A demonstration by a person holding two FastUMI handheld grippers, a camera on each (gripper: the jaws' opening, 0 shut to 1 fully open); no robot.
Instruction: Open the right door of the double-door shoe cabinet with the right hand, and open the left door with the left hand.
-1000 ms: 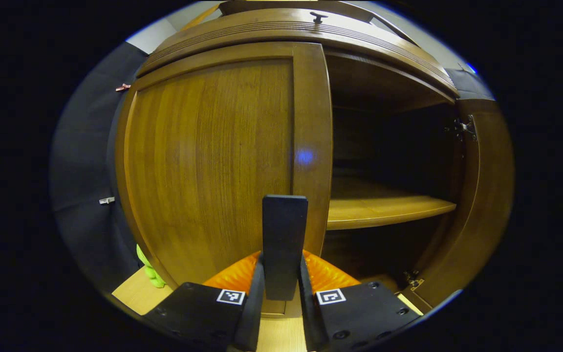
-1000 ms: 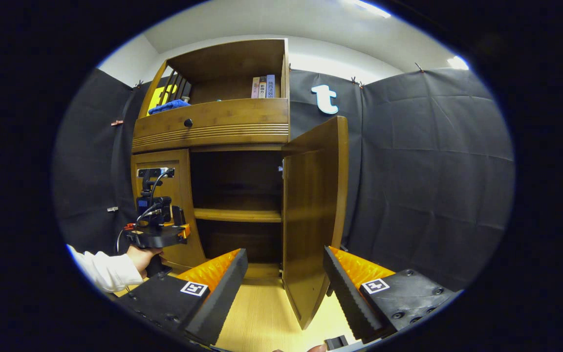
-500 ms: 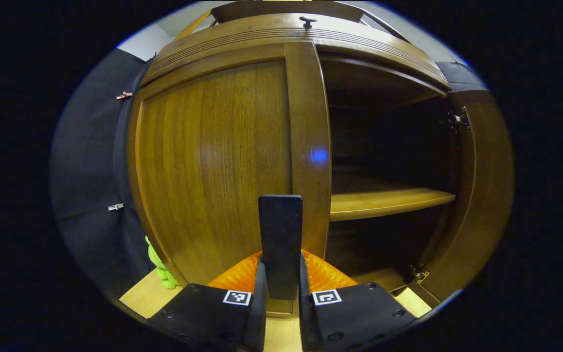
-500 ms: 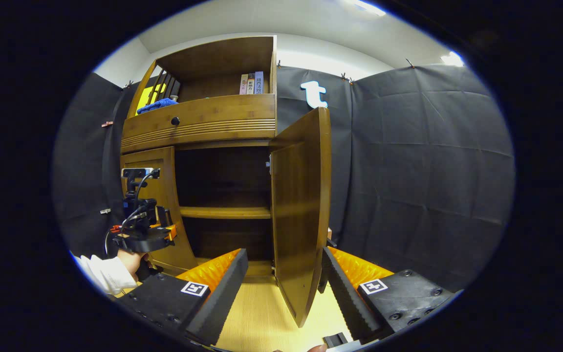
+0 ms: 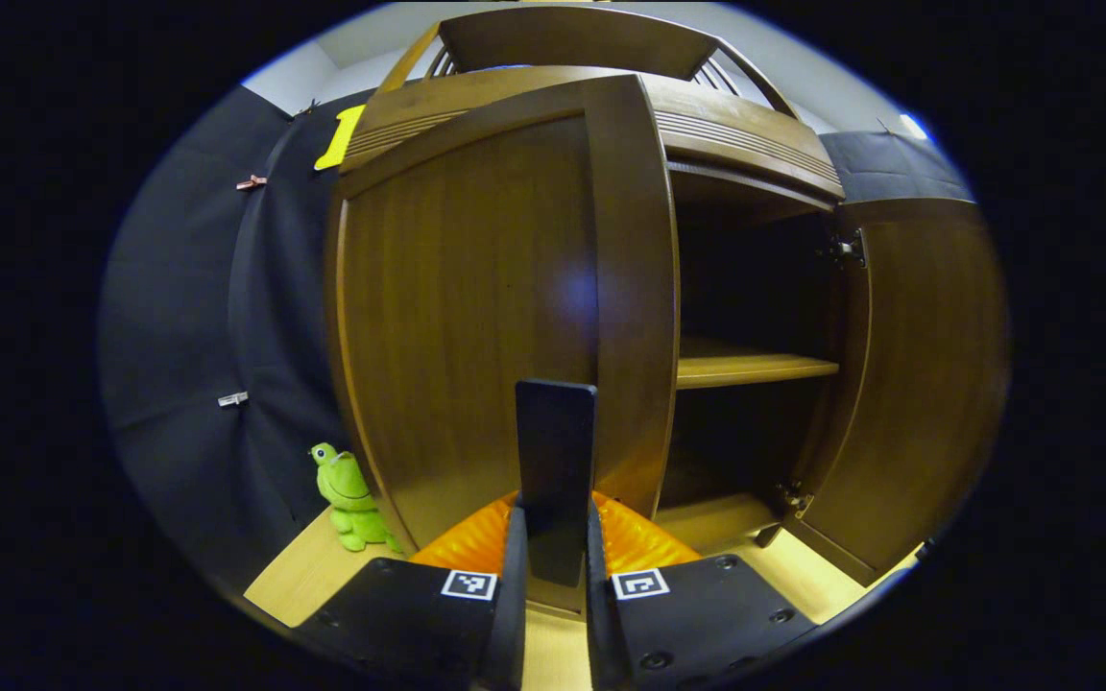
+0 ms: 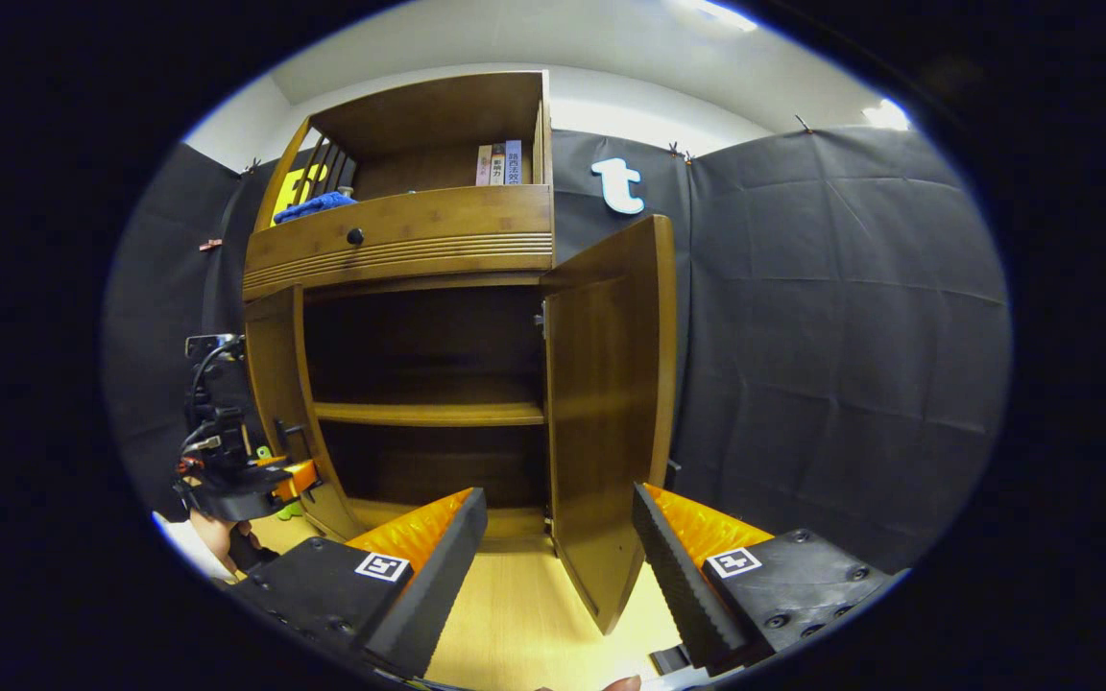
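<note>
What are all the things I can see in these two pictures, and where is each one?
Shoe cabinet: one, brown wood, against the black cloth wall.
Left door: one, brown, swung partly open, its handle between the left gripper's fingers.
Right door: one, brown, standing wide open.
Inner shelf: one, lighter wood, across the middle of the open cabinet.
Drawer knob: one, dark, on the drawer front above the doors.
Books: a few, upright in the top compartment.
Blue cloth: one, at the top compartment's left.
Plush frog: one, green, on the floor left of the cabinet.
Floor: light wood.
Left gripper: closed on the handle.
Right gripper: open, clear of the right door.
Person's hand: holding the left gripper.
</note>
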